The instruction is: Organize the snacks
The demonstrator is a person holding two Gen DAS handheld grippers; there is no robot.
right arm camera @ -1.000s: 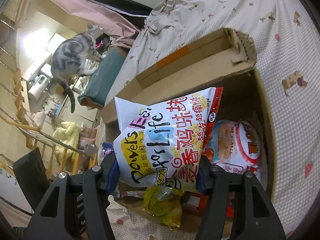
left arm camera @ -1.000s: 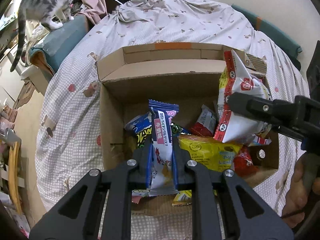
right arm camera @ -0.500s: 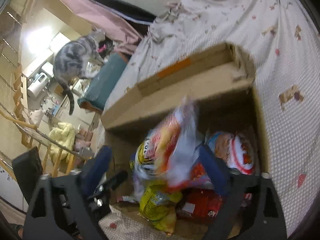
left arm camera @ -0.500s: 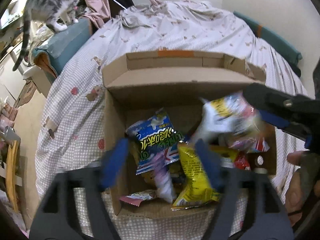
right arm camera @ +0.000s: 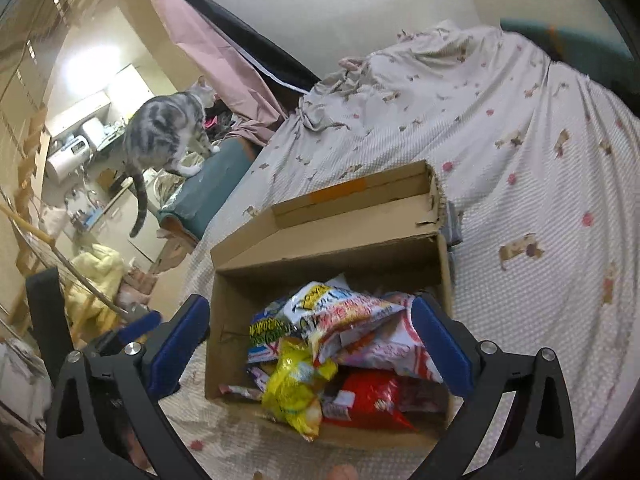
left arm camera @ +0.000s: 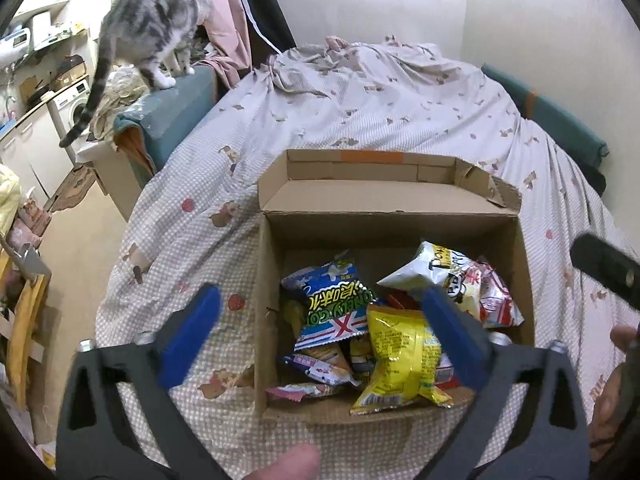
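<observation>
Both grippers, left [left arm camera: 324, 328] and right [right arm camera: 310, 342], tilt down over the box [left arm camera: 266, 280] on the bed [left arm camera: 360, 92]; jaws just spread wide, empty. Snacks [left arm camera: 400, 352] lie inside the box.

Both of my fisheye views are evenly, softly lit indoors. A bright ceiling light [right arm camera: 86, 66] blows out the far room in the right wrist view. The cardboard box [left arm camera: 390, 216] throws shade on its inner back wall. Edges curve hard into black corners. The snack packets [right arm camera: 320, 340] look slightly smeared.
</observation>
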